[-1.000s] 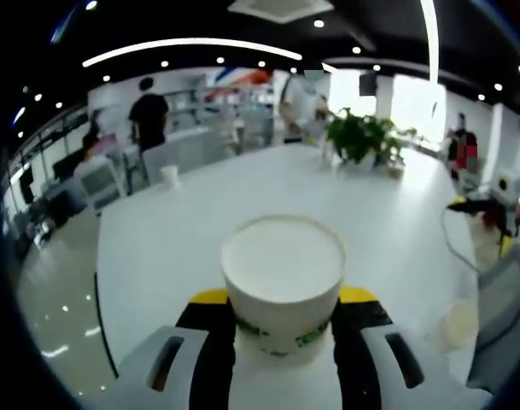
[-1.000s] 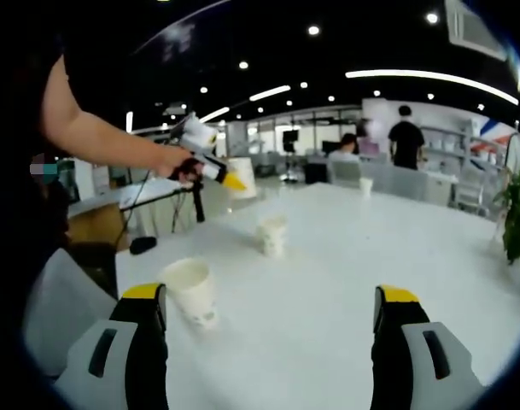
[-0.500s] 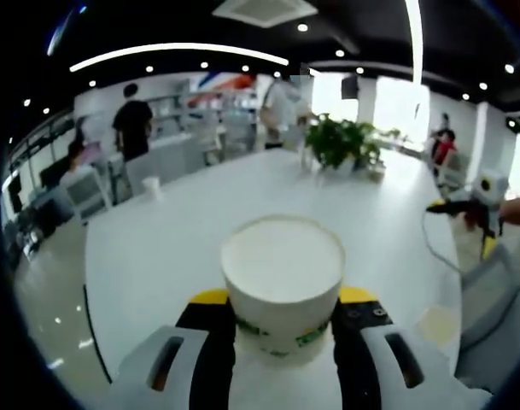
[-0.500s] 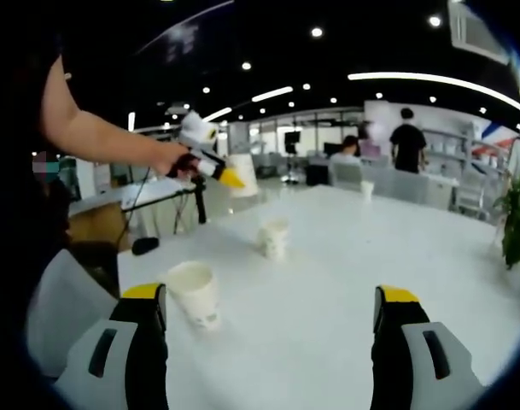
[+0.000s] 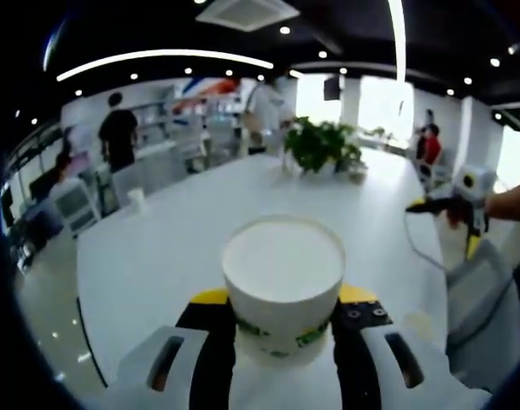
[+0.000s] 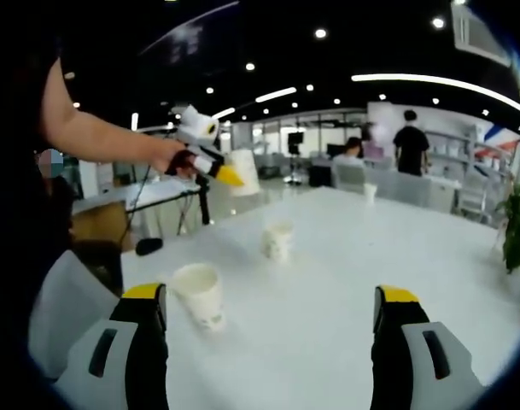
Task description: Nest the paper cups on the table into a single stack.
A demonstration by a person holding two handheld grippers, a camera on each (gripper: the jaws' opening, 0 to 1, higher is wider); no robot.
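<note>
Left claw [image 5: 283,329] grips a white paper cup [image 5: 283,278] between its jaws, held above the white bench [image 5: 157,248]. Right claw [image 6: 268,320] stands open above the bench; nearest cup [image 6: 200,295] stands upright just beside its left jaw, second cup [image 6: 277,241] farther off, a third cup [image 6: 368,191] near the bench's far edge.

Open-plan office or lab hall: long white table [image 5: 183,248], potted plant [image 5: 321,147], shelving [image 6: 452,162] and monitors [image 6: 294,137] at back, dark ceiling [image 5: 328,34] with strip lights [image 5: 161,58], people [image 5: 114,137] standing.
</note>
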